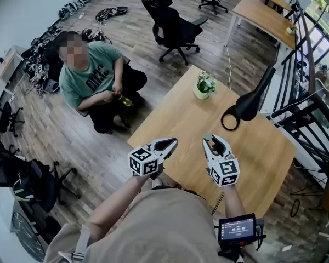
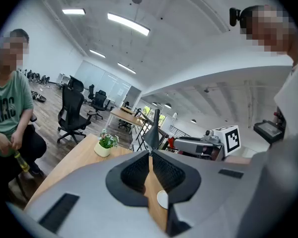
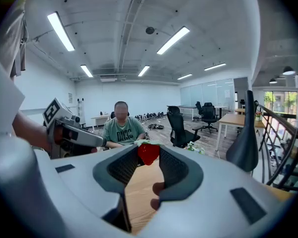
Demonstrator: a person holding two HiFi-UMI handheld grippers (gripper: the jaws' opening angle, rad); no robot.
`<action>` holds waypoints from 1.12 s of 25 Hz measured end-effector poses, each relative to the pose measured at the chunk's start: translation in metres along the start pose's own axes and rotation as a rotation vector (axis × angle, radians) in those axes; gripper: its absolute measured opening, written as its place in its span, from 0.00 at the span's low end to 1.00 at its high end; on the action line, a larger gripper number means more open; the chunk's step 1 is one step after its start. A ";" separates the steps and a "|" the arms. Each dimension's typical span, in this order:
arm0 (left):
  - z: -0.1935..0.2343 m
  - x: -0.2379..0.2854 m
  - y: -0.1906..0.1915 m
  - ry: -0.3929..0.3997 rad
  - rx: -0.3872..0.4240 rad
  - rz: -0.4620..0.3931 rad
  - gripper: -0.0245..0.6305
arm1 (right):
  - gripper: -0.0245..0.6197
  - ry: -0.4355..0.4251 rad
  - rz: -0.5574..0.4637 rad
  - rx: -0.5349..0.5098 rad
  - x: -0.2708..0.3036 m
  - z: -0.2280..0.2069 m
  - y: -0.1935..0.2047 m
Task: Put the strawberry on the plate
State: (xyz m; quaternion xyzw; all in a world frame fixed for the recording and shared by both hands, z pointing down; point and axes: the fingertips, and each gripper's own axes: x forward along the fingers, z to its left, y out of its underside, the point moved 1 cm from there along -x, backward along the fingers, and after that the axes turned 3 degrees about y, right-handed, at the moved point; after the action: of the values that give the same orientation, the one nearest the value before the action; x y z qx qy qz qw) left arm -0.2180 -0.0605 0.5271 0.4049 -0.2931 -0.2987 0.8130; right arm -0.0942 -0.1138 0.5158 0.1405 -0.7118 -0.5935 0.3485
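A red strawberry (image 3: pixel 148 153) with green leaves sits pinched between the tips of my right gripper (image 3: pixel 148 148), which is shut on it. In the head view the right gripper (image 1: pixel 213 141) hangs in the air over the near part of the wooden table (image 1: pixel 257 152), and the strawberry's green top (image 1: pixel 208 137) just shows at its tips. My left gripper (image 1: pixel 169 143) is raised beside it at the left, over the table's near-left edge. Its jaws meet at the tips (image 2: pixel 150 155) with nothing between them. No plate shows in any view.
A small potted plant (image 1: pixel 204 85) stands at the table's far corner. A black lamp-like object (image 1: pixel 251 102) rests on the far right part. A person in a green shirt (image 1: pixel 93 75) crouches left of the table. A black office chair (image 1: pixel 172 29) stands behind; a railing (image 1: pixel 312 108) runs along the right.
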 end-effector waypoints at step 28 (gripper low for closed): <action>-0.141 0.121 0.048 0.329 0.080 0.161 0.05 | 0.25 0.346 -0.064 0.110 -0.204 -0.078 0.024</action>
State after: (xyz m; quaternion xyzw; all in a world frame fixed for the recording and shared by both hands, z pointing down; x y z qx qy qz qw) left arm -0.0263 -0.0564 0.5255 0.4557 -0.1994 -0.1507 0.8543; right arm 0.1092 -0.0411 0.4749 0.2819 -0.6676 -0.5315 0.4385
